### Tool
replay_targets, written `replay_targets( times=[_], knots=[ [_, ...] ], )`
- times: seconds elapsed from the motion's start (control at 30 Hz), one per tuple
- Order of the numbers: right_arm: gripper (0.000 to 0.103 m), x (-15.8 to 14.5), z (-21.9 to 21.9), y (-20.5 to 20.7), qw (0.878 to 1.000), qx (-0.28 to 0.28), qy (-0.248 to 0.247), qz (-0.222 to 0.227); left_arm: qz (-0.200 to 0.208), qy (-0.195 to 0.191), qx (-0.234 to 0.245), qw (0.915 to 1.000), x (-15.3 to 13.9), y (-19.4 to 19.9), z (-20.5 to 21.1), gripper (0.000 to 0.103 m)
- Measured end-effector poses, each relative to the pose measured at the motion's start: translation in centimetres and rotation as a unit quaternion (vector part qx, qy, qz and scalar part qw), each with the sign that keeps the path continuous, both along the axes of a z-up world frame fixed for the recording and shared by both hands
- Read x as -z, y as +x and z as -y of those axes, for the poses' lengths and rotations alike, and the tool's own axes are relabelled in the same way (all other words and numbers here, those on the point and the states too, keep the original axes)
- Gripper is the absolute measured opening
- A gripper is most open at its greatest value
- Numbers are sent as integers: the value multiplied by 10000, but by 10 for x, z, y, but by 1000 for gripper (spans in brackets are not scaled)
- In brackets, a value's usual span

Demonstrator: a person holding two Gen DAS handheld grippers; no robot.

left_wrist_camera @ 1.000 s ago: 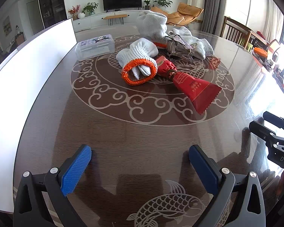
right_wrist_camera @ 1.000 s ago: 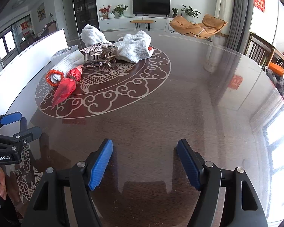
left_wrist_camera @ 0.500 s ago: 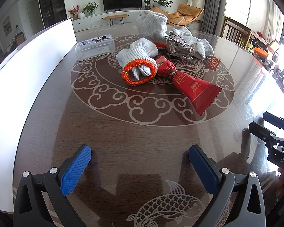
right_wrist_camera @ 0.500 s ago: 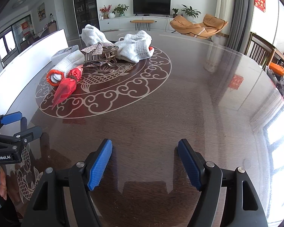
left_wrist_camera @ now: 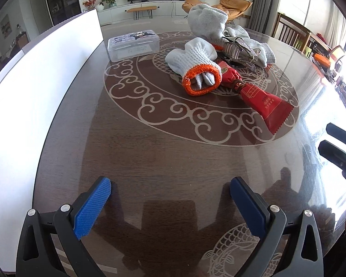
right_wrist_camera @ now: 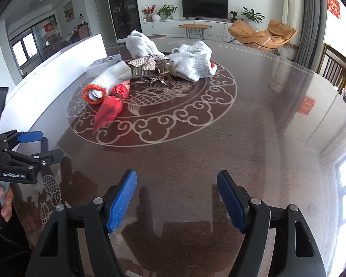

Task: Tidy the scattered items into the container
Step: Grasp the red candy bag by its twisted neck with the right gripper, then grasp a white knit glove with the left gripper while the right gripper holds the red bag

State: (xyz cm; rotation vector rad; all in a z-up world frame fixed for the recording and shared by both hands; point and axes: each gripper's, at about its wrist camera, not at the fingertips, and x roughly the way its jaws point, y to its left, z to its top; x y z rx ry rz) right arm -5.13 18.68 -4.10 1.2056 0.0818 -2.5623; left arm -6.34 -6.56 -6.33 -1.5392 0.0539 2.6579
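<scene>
Living-room table (left_wrist_camera: 150,161), left wrist view: your left gripper (left_wrist_camera: 170,205) hangs jaws apart and empty over bare wood, while the orange-cuffed glove (left_wrist_camera: 196,64), red pouch (left_wrist_camera: 263,101), metal hair clip (left_wrist_camera: 237,50) and white cloths (left_wrist_camera: 207,20) all lie piled mid-table, with the lidded clear plastic box (left_wrist_camera: 133,45) standing near them to the left, nothing visibly put in it. Right wrist view: your right gripper (right_wrist_camera: 176,202) is likewise spread wide and holding nothing, well short of the same pile, so I'd judge the tidy-up barely started — every item is left to move.
</scene>
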Motion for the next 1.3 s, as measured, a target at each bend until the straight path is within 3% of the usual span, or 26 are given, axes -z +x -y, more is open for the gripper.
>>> replay_targets(
  times=[0.07, 0.13, 0.27, 0.43, 0.47, 0.53, 0.77, 0.9, 1.0, 1.13, 1.3],
  knots=[
    [73, -21, 27, -5, 9983, -457, 84, -363, -42, 4, -45, 10000, 0, -1, 0, 103],
    [73, -29, 60, -23, 9942, -925, 364, -404, -82, 9, -56, 10000, 0, 0, 1, 103],
    [73, -18, 111, -65, 9842, -1556, 825, -197, -99, 11, -29, 9999, 0, 0, 2, 103],
    [68, 14, 123, -104, 9827, -1611, 826, 390, -87, 13, -21, 10000, 0, -1, 2, 103],
    [49, 18, 122, -108, 9835, -1563, 787, 462, -85, 12, -20, 10000, 0, -1, 2, 103],
    [24, 19, 117, -110, 9859, -1489, 602, 461, -104, 13, -27, 9999, 0, -1, 2, 103],
    [24, 21, 82, -77, 9882, -1358, 619, 358, -134, 29, 28, 9999, 0, 0, 2, 103],
    [25, 20, 23, -45, 9944, -802, 585, 363, -104, 368, 511, 9980, -3, -11, -10, 103],
    [25, 18, -8, -37, 9976, -453, 273, 454, -28, 530, 695, 9962, -6, -36, -21, 103],
    [25, 14, -13, -48, 9973, -424, 55, 599, 89, 768, 840, 9935, -9, -78, -26, 103],
    [25, 14, -13, -53, 9971, -444, -9, 617, 142, 441, 814, 9956, -8, -127, -31, 103]
  ],
)
